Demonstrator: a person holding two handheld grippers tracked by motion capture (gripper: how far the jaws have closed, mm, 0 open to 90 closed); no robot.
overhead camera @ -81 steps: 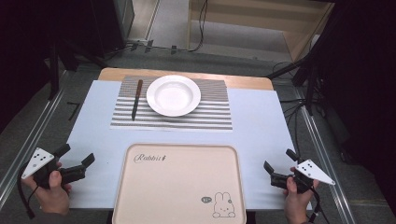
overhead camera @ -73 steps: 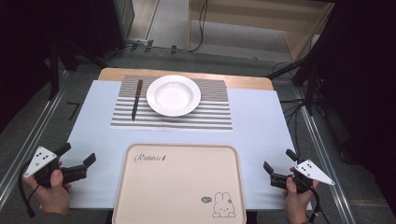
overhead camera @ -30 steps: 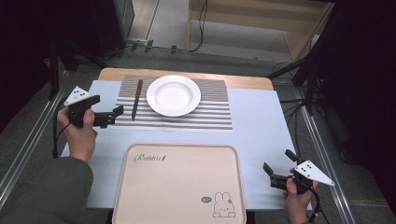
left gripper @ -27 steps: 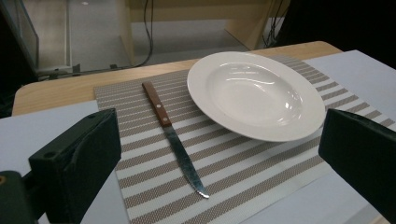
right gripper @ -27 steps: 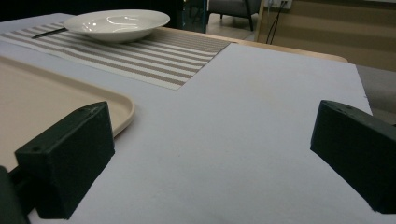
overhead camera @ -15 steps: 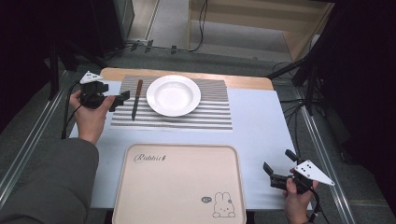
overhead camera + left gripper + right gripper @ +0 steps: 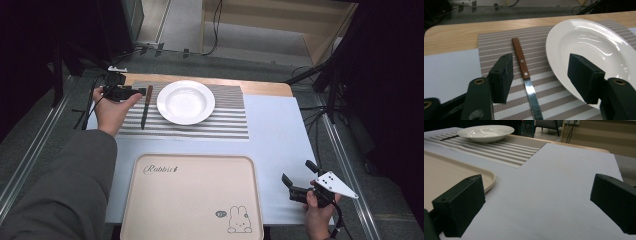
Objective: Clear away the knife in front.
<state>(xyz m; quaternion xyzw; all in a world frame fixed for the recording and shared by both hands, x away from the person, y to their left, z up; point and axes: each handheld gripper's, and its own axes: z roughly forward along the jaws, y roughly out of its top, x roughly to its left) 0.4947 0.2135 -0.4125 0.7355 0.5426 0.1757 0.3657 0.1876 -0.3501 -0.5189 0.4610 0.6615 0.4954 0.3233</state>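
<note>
Change: the person's left gripper (image 7: 131, 92) had travelled from the near left corner of the bench (image 7: 280, 135) up to the far left, beside the wooden-handled, steel-bladed table knife (image 7: 145, 106); the right gripper (image 7: 300, 184) had kept its place by the near right corner.
Left jaws: they had just been closing and stood part-open, straddling the knife's brown handle (image 7: 521, 58) without pressing on it.
Right jaws: wide apart, nothing between them, over bare pale-blue bench cover.
Meaning: a pick-up of the knife looked to be the step in hand; the grasp was not yet made, and the closing had further to go.
Knife's place: flat on the grey-and-white striped woven placemat (image 7: 220, 127), just left of the round white ceramic plate (image 7: 185, 102), apart from it, handle pointing to the far edge.
Count: one knife, one plate, one placemat, one beige plastic tray with a rabbit print (image 7: 192, 197), two grippers.
Tray: near edge, centre, nothing on it.
</note>
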